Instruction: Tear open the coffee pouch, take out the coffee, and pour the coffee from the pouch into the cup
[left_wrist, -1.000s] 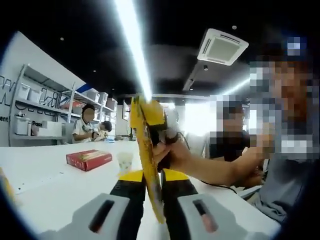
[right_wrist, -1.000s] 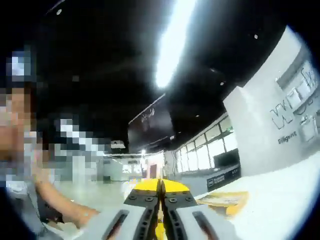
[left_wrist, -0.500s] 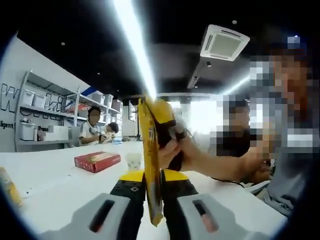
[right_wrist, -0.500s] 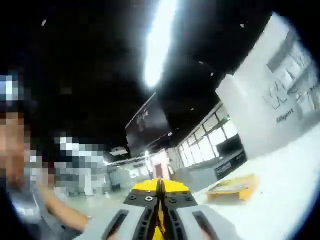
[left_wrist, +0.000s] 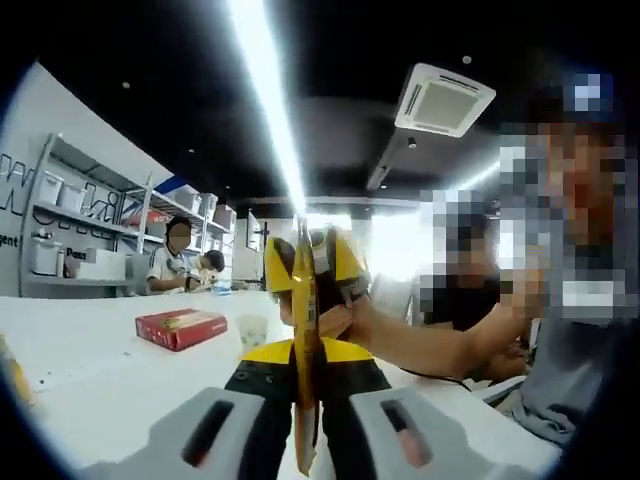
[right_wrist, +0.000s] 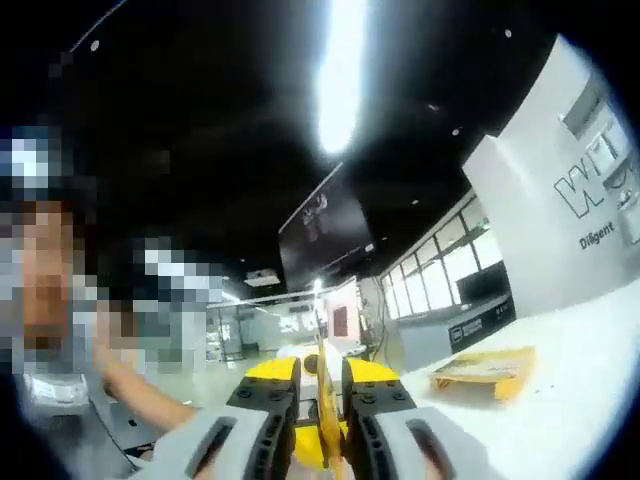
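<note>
Holding a yellow pouch edge-on above a white table

Stretching away under both cameras is a white table (left_wrist: 110, 390), set in a large room with a dark ceiling, a long strip light (left_wrist: 265, 95) and a ceiling air unit (left_wrist: 443, 98). Shelving (left_wrist: 70, 225) with white boxes lines the wall in the left gripper view, and two people sit at the far end of the table. On the table lie a red box (left_wrist: 181, 327) and, just beside it, a small pale cup (left_wrist: 251, 330). In the right gripper view a yellow packet (right_wrist: 487, 367) lies flat on the table, with tall windows behind it.

The left gripper (left_wrist: 306, 365) has its jaws pressed against the coffee pouch (left_wrist: 305, 330), which stands upright and edge-on between them. Beyond the pouch the other gripper's yellow tips meet it higher up, with a hand (left_wrist: 340, 320) behind them. In its own view the right gripper (right_wrist: 321, 395) clamps a thin yellow edge of the pouch between nearly closed jaws
</note>
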